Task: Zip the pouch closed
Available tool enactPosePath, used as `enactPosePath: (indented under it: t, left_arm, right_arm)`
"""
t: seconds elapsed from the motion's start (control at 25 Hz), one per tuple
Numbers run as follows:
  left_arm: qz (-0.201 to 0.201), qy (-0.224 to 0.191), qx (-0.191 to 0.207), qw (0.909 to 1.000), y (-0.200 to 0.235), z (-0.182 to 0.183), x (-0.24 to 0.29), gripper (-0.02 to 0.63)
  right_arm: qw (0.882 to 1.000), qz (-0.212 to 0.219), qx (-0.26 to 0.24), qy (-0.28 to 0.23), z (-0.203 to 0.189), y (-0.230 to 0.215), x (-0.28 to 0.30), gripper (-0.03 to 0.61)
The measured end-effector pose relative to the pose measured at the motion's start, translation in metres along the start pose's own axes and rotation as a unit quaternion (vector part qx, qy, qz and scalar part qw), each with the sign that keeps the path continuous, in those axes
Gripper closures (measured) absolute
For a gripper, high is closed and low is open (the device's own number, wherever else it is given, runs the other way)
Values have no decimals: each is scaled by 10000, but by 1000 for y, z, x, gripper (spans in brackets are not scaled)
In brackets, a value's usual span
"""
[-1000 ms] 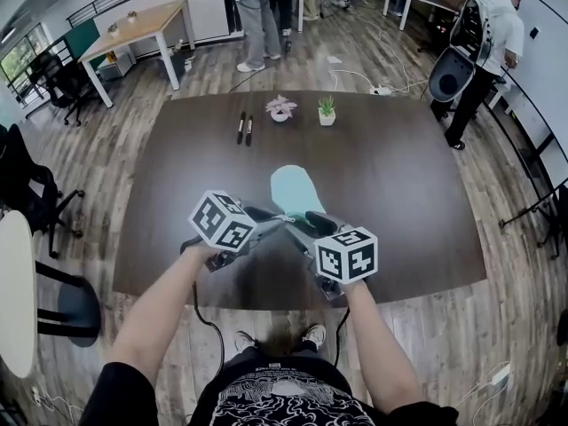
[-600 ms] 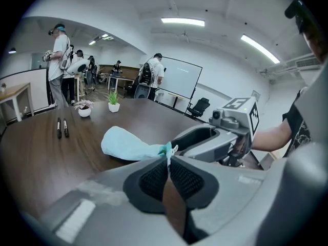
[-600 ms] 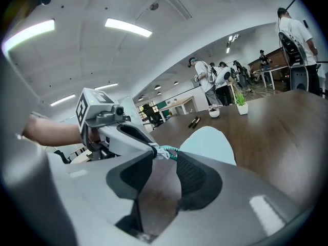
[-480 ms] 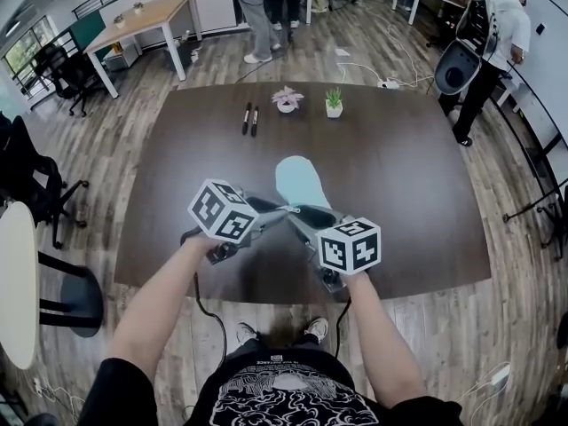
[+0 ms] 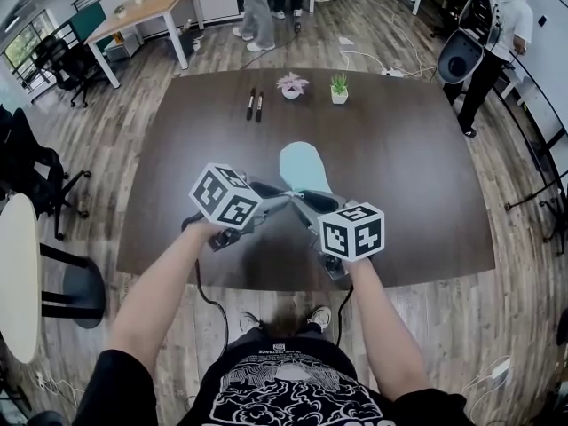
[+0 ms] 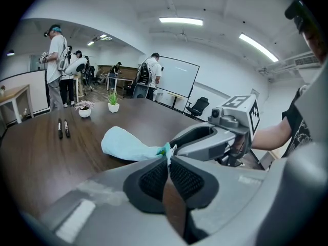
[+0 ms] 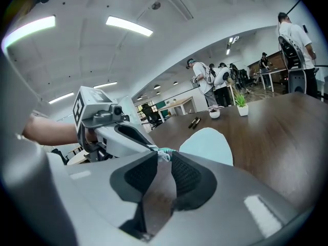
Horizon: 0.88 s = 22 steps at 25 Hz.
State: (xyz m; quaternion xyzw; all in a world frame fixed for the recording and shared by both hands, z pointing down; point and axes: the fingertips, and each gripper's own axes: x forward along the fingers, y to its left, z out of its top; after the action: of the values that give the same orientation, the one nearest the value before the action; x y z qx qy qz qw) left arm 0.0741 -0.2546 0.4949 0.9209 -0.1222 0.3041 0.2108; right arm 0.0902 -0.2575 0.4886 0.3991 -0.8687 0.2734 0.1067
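While on the table (image 5: 404,180), pale pouch (image 5: 303,167).

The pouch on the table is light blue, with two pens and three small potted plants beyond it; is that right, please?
Not quite: the head view shows two small potted plants, not three. The pouch is light blue, on the table, with two pens beyond it.

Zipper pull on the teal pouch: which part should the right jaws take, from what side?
Pinch the zipper pull where it juts from the pouch's near end, coming in from the near right, opposite the left gripper shut on that end. The right gripper has just been closing its jaws with the pull between them; firm contact isn't clear.
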Motion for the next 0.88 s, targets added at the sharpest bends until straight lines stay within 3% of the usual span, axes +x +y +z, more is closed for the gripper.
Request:
enactPosePath:
  t: [0.16,0.88]
  left_arm:
    - [73,-16,-52,10000,2,-3,-2,592]
    - [197,-35,-157,9997,14,-12,-13,592]
  right_arm:
    - [10000,-66,-21,6,-1,2,1,548]
    - [9998,-37,-79,167,-3,13,14,572]
